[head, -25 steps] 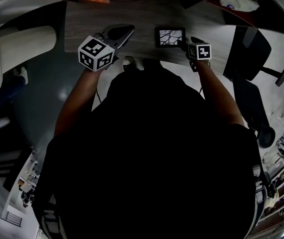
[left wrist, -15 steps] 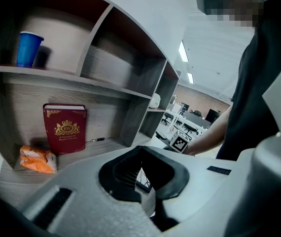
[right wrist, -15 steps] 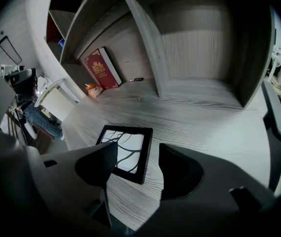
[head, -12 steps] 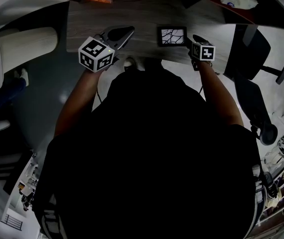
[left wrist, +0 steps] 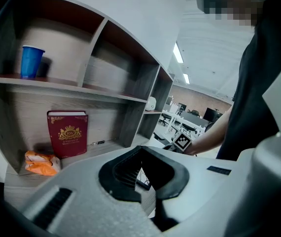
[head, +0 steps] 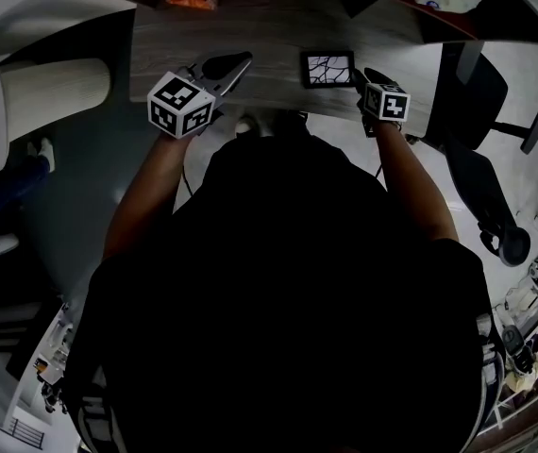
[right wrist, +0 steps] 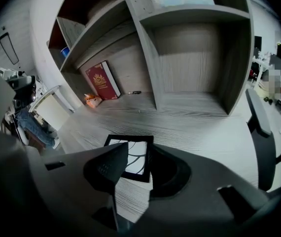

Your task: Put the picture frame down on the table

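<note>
right gripper (right wrist: 139, 149): jaws part-spread, just been closing, nothing pinched between them
picture frame (right wrist: 136, 162): flat on table (right wrist: 194, 127), 12 o'clock off the right gripper tips, seen through the gap, no pad on it
left gripper (left wrist: 141, 149): tips pressed together, empty; 9 o'clock of the frame in head view
red book (right wrist: 102, 80): 11 o'clock, upright against the shelf back
orange packet (right wrist: 92, 100): just beside the book

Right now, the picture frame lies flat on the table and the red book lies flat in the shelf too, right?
Not quite. The red book stands upright in the shelf, beside the orange packet, as the left gripper view shows. The picture frame does lie flat on the table.
</note>
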The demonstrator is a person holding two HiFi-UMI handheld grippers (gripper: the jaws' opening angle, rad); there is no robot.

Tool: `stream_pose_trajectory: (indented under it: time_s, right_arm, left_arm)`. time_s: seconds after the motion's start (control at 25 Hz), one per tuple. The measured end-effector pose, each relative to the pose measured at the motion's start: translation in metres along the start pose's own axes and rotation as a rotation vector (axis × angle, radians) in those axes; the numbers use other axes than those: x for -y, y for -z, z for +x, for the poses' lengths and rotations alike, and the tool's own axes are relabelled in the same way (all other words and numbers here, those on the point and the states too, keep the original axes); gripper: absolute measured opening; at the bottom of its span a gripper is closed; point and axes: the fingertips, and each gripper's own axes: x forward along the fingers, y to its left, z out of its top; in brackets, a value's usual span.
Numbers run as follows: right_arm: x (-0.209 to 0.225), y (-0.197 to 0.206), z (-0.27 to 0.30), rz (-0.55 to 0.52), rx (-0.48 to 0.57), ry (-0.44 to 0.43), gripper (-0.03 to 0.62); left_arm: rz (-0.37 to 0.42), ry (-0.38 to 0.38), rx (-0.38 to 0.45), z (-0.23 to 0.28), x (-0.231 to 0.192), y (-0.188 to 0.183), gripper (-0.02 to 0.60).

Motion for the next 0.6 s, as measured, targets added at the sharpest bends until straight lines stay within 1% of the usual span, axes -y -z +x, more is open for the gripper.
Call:
stream_pose_trajectory:
  time_s: [0.08,0.2,0.44,0.6]
  right_arm:
    - [-0.002,0.000,-0.006,0.009,0.013,0.010,0.101]
    - [-0.009,-0.002,-0.014,0.017,0.033,0.017,0.069]
    - [-0.025,-0.005,-0.029,0.030,0.067,0.018,0.026]
    - [-0.038,-0.009,-0.037,0.026,0.094,0.014,0.018]
  left_arm:
    - [0.006,0.003,0.003,-0.004,0.001,0.000,0.017]
    - [0.016,0.009,0.009,-0.010,0.002,-0.001,0.016]
    - [0.032,0.023,0.020,-0.024,0.004,0.000,0.017]
    - [0.042,0.030,0.010,-0.035,0.003,0.007,0.017]
